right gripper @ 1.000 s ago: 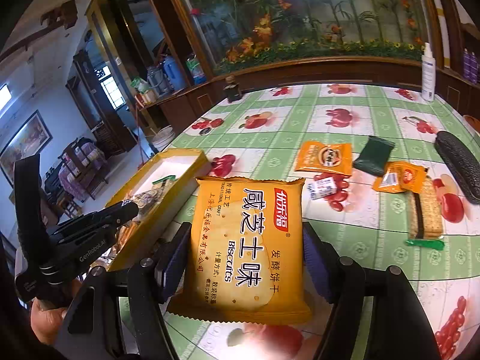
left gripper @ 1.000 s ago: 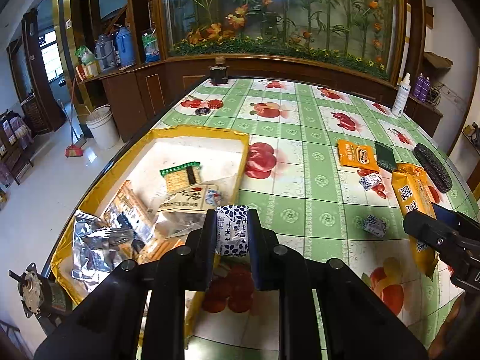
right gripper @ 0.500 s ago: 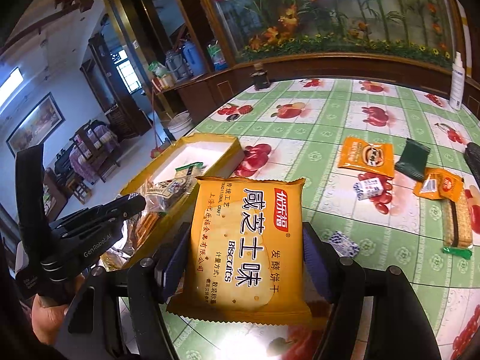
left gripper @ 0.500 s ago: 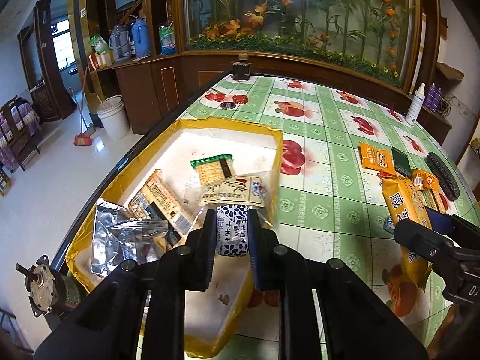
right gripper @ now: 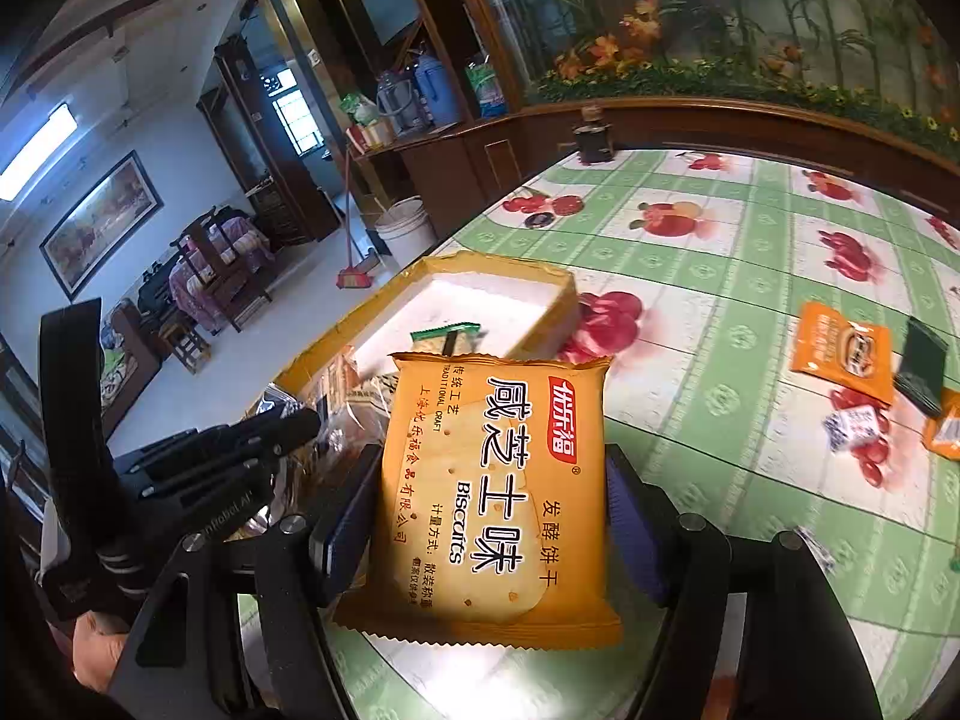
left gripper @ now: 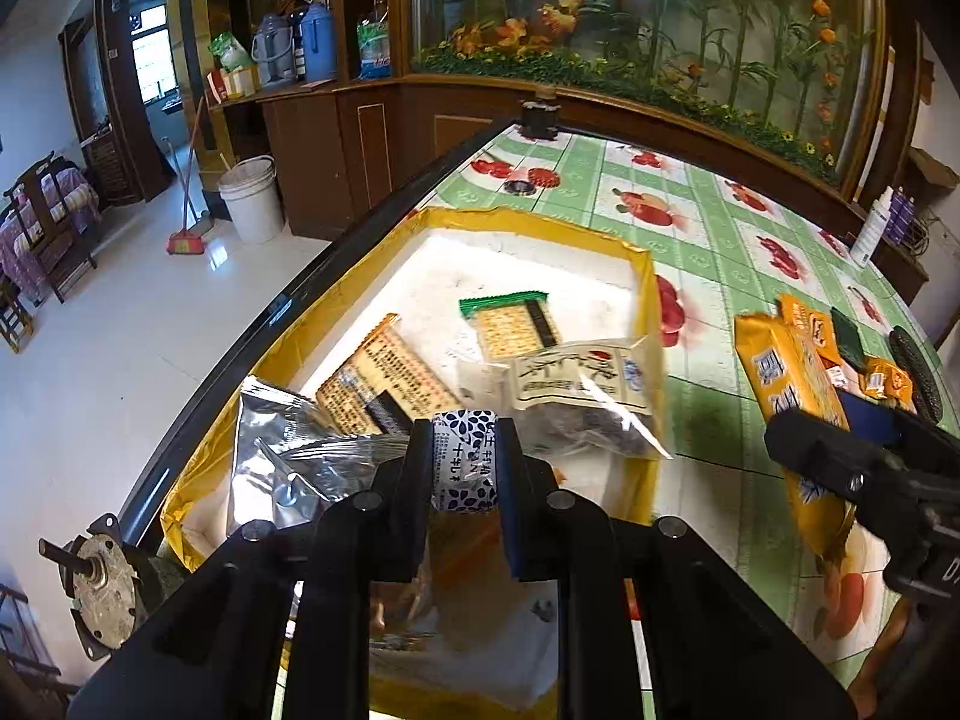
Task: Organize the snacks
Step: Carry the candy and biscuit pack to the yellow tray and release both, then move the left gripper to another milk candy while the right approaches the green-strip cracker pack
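Note:
My left gripper (left gripper: 465,456) is shut on a small blue-and-white patterned candy (left gripper: 465,459) and holds it over the near part of the yellow-rimmed white tray (left gripper: 528,222). The tray holds a silver foil bag (left gripper: 282,450), cracker packs (left gripper: 510,330) and a clear bag (left gripper: 576,396). My right gripper (right gripper: 489,480) is shut on a large orange biscuit pack (right gripper: 492,492), held above the table just right of the tray (right gripper: 498,264). The right gripper also shows in the left wrist view (left gripper: 864,468).
On the green fruit-print tablecloth (right gripper: 720,276) to the right lie an orange snack pack (right gripper: 846,354), a dark green packet (right gripper: 924,363), a small blue-white candy (right gripper: 852,426) and a dark oblong pack (left gripper: 915,369). The table's left edge (left gripper: 300,300) drops to the floor. A small jar (left gripper: 538,114) stands at the far end.
Both grippers have moved left toward the tray. The left gripper with the candy now hangs over the tray's near part; the biscuit pack has come close to the tray's right side.

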A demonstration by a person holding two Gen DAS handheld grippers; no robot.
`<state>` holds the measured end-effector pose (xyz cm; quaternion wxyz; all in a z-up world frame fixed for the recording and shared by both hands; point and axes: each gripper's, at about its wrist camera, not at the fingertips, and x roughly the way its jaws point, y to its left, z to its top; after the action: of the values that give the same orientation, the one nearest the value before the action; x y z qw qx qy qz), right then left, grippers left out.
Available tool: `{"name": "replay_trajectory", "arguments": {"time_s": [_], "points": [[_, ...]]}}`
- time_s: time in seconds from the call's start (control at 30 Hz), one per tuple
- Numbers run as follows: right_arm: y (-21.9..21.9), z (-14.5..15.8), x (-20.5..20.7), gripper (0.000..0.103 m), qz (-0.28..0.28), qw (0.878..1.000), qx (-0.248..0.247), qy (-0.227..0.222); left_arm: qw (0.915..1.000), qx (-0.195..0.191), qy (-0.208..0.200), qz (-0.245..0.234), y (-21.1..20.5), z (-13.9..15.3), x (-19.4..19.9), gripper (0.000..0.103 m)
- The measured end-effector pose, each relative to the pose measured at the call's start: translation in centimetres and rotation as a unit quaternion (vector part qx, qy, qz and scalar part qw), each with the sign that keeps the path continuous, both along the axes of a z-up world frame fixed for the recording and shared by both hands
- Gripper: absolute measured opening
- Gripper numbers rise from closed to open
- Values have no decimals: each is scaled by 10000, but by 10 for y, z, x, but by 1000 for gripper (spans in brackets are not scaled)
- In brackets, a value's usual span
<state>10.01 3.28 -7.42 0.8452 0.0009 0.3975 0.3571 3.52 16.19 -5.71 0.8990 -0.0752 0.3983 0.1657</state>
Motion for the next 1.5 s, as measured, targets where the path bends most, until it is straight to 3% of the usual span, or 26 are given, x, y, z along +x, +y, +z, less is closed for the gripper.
{"name": "replay_trajectory", "arguments": {"time_s": [0.37,0.73,0.77,0.8,0.9,1.0,1.07,1.13,1.17,1.27,1.5], "points": [[63,-5,30,71,313,9994,-125,16,9997,70,214,124,27,-7,16,17],[110,-24,76,70,422,9982,-382,195,9982,-167,495,286,54,-13,49,17],[112,-26,79,69,424,9981,-401,206,9981,-174,512,305,56,-14,51,17],[114,-27,81,58,422,9980,-422,200,9978,-197,532,337,58,-15,52,17],[119,-30,87,55,417,9977,-477,234,9971,-356,562,367,64,-16,54,17],[121,-32,86,56,445,9973,-533,225,9966,-327,631,421,65,-17,54,26],[120,-32,84,56,420,9974,-561,188,9962,-299,662,482,66,-17,53,51],[115,-30,82,56,381,9978,-500,189,9964,-340,598,493,67,-16,49,69],[112,-27,81,56,345,9982,-463,166,9965,-334,573,515,67,-15,47,72],[98,-20,74,60,268,9990,-356,100,9968,-297,519,521,63,-12,41,72],[35,-9,53,84,-109,9998,-146,47,9979,-396,390,325,39,0,33,72]]}}
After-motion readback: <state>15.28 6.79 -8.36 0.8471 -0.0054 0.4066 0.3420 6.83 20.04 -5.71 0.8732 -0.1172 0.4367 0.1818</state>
